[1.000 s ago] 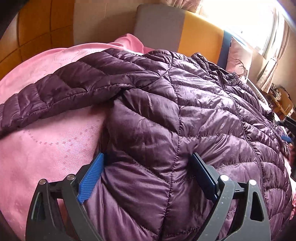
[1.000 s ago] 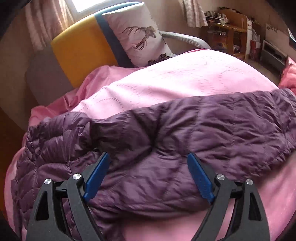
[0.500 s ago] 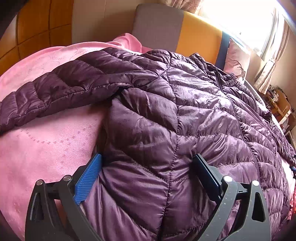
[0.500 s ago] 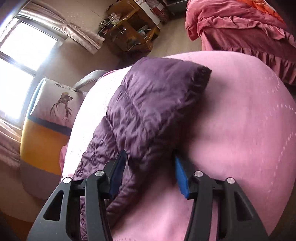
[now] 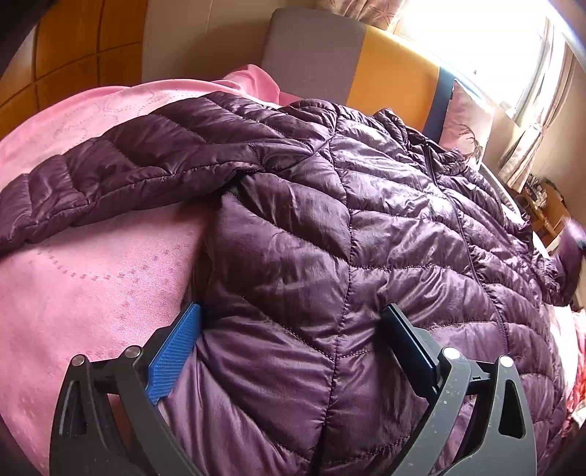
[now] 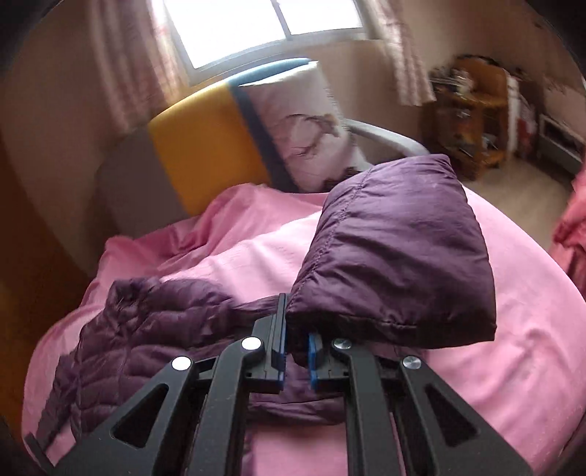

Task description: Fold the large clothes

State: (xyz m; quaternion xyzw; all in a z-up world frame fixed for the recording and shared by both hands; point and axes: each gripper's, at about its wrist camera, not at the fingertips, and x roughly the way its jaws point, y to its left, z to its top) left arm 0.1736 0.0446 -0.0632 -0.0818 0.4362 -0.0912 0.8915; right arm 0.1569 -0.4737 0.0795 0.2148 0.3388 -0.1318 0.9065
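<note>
A: What takes up most of the scene?

B: A bed (image 5: 73,293) under a pink cover, with a grey, orange and blue headboard (image 5: 388,77) at its far end. Behind the headboard are a bright window (image 6: 256,25) and pale curtains.

A: And the garment?

B: A purple quilted down jacket (image 5: 329,227) lies spread front-up on the pink cover, its zipper running down the middle. In the left wrist view one sleeve (image 5: 121,172) stretches out flat to the left, resting on the cover.

A: The other sleeve?

B: It is lifted. In the right wrist view the cuff end of that sleeve (image 6: 395,256) stands up off the bed, bunched just ahead of the fingers, with the rest of the jacket lying crumpled to the left below it.

A: What else is nearby?

B: A pillow (image 6: 304,124) printed with a deer leans against the headboard. A wooden shelf (image 6: 472,113) cluttered with small items, too blurred to tell, stands by the far wall.

A: How do the tools stand?

B: The right hand-held gripper (image 6: 296,351) has just been closing; its blue pads are pinched together on the sleeve fabric, holding it up. The left hand-held gripper (image 5: 293,329) is spread wide over the jacket's lower hem, one blue pad at the side edge and the other finger on the quilting, gripping nothing.
</note>
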